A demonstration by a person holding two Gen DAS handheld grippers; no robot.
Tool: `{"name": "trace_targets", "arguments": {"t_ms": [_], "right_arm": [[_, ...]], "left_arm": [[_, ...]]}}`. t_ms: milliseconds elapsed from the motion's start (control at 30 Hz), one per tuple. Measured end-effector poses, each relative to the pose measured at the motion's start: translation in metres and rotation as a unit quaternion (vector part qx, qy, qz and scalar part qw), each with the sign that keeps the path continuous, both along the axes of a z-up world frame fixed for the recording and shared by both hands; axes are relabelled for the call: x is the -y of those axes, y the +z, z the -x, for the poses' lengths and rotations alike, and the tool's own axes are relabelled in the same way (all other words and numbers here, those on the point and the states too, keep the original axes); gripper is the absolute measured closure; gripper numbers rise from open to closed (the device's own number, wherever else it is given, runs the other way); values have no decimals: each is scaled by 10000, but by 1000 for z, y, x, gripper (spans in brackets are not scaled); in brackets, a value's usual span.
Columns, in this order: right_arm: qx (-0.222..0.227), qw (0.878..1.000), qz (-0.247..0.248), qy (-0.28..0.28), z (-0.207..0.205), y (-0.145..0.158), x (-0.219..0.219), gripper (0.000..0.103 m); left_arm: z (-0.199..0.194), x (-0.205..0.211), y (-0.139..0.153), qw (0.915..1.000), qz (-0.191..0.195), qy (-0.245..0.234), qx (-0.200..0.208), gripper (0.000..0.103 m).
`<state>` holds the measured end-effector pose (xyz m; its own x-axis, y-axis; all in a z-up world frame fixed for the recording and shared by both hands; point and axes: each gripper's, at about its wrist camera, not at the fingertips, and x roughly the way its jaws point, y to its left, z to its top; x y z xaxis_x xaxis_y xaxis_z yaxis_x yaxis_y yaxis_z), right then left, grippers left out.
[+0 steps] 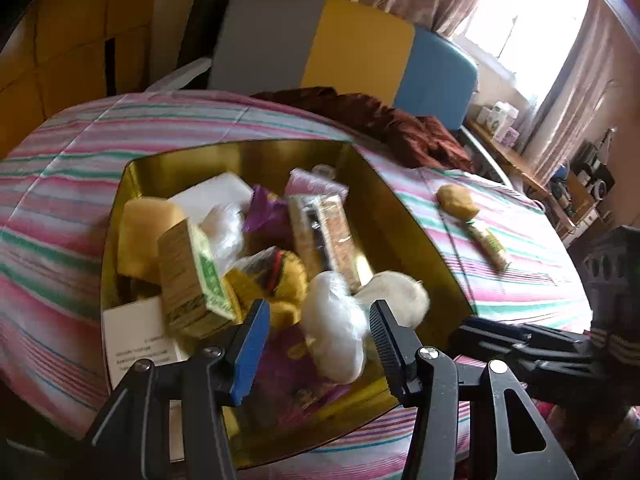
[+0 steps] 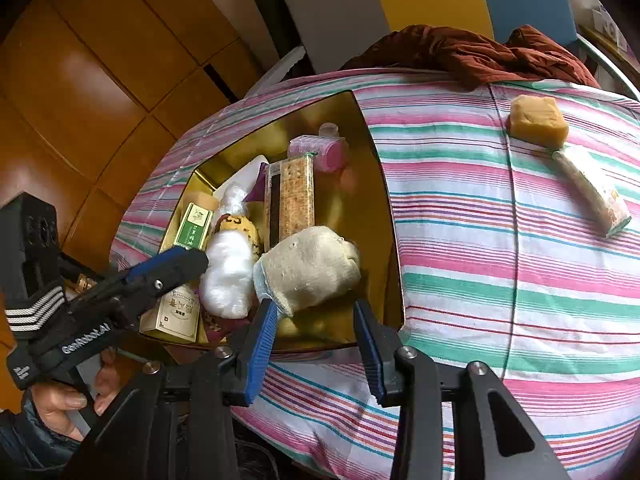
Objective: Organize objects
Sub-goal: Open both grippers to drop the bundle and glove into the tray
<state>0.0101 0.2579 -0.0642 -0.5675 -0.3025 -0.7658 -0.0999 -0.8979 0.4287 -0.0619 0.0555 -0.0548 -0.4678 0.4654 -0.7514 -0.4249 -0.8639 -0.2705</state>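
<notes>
A gold tin [image 1: 404, 216] [image 2: 380, 184] lies on the striped bedspread, packed with several items. A white plastic-wrapped bundle [image 1: 336, 332] [image 2: 228, 276] rests in it, beyond the tips of my left gripper [image 1: 320, 306]. Its jaws stand apart and no pad presses on the bundle. In the right wrist view the left gripper [image 2: 192, 262] reaches in from the left. A beige cloth roll [image 2: 310, 268] [image 1: 396, 294] sits in the tin's near corner. My right gripper [image 2: 316, 308] is open, with the roll's lower end just past its tips.
On the bedspread right of the tin lie a yellow block [image 2: 538, 120] and a long wrapped packet [image 2: 596, 196]. A maroon cloth [image 2: 480, 56] is heaped at the far edge. A green box [image 1: 192, 280] and a cracker pack [image 2: 290, 200] stand in the tin.
</notes>
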Motion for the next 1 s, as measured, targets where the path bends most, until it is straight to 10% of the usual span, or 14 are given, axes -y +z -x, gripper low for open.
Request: {"name": "trace_targets", "arguments": {"t_ms": [1000], "right_arm": [[-36,9987,-447,-231,-6,14,-6,56]], "left_arm": [[-23,16,29,9927,549,399,-997,27]]}}
